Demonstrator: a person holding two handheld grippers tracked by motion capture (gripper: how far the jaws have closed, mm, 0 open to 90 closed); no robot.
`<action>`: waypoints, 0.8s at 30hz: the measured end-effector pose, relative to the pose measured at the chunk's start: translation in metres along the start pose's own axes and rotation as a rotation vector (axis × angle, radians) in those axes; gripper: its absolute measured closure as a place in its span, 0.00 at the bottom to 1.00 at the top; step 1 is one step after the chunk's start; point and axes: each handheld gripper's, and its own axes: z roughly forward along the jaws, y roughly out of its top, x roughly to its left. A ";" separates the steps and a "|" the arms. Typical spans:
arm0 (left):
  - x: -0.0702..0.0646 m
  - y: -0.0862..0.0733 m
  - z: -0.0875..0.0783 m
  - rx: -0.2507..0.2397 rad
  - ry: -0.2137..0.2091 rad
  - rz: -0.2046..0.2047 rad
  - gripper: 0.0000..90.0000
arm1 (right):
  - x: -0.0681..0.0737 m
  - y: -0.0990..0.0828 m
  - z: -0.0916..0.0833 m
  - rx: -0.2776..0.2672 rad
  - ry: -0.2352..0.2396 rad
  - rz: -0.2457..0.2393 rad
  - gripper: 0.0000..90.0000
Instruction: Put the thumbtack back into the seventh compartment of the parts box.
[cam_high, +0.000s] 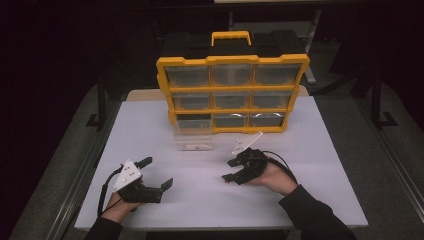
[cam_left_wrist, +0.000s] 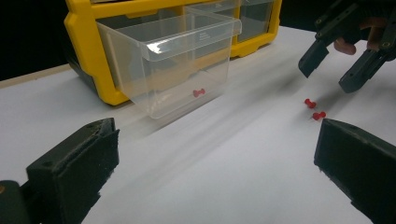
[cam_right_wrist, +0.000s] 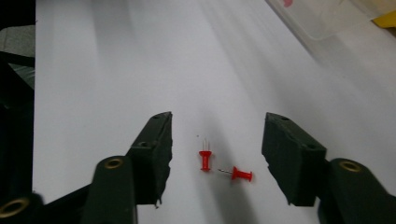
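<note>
Two red pushpins (cam_right_wrist: 205, 159) (cam_right_wrist: 240, 174) lie side by side on the white table top (cam_high: 300, 165). My right gripper (cam_right_wrist: 218, 123) hangs just over them, open, with a jaw on each side and neither pad touching a pin. The left gripper view shows the same pins (cam_left_wrist: 310, 103) under the right gripper (cam_left_wrist: 331, 73). A clear plastic drawer (cam_left_wrist: 177, 70) stands pulled out on the table in front of the yellow organizer (cam_high: 232, 92), with one red pushpin (cam_left_wrist: 199, 93) inside. My left gripper (cam_high: 156, 172) rests at the near left, open and holding nothing.
The organizer has a black top with a yellow handle (cam_high: 230, 37) and three rows of clear drawers; its lower left slot (cam_high: 192, 119) is vacant. The table's near edge (cam_high: 225, 226) runs close to both forearms. Dark floor lies around the table.
</note>
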 end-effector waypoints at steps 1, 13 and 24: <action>0.000 0.000 0.000 0.001 0.000 0.000 0.00 | 0.000 0.000 0.001 0.000 0.005 0.001 0.51; 0.000 0.000 0.000 0.001 -0.001 0.001 0.00 | -0.001 -0.003 0.010 0.030 0.034 -0.004 0.72; 0.000 0.000 0.000 0.001 -0.001 -0.001 0.00 | -0.002 -0.005 0.022 0.075 0.049 -0.017 0.81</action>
